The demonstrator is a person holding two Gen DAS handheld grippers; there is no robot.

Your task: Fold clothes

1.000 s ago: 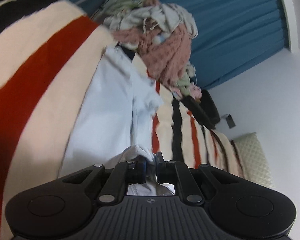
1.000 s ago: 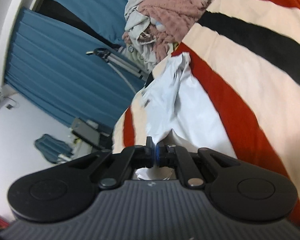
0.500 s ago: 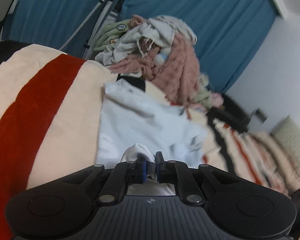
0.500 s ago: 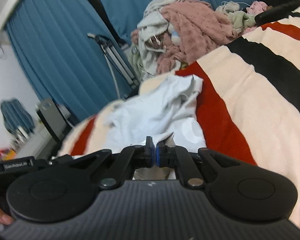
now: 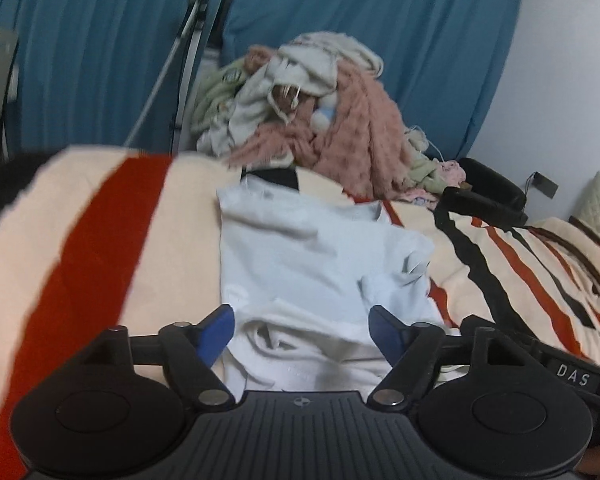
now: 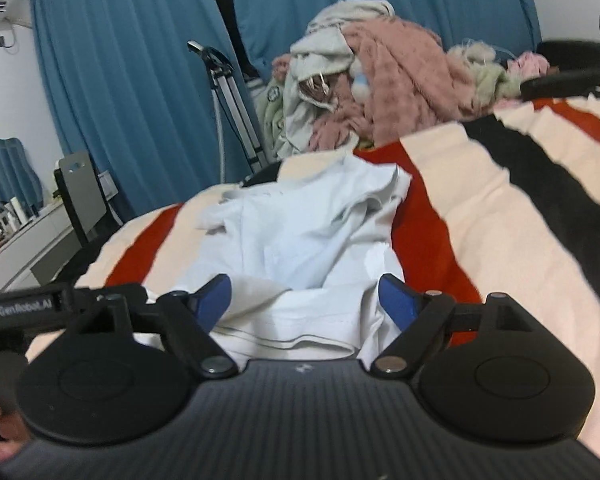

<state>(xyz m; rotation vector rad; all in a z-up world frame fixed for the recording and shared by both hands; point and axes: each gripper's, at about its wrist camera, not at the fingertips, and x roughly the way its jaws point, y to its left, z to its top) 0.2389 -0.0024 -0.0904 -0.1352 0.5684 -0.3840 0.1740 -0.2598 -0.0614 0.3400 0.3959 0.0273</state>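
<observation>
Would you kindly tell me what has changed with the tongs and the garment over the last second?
Both tongs let go: the left tongs and right tongs, pinched on the pale blue shirt before, are opening, with cloth lying loose between their fingers. Both views rolled level, and the shirt now rests on the striped blanket. The clothes pile stayed put.

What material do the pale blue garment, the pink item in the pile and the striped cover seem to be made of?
Pale blue garment: thin matte knit, probably cotton; it creases softly and shows stitched hems.
Pink item: fluffy plush or fleece, judging by its tufted, shaggy surface.
Striped cover: soft matte fabric, maybe brushed fleece; the blur leaves the weave unclear.
</observation>
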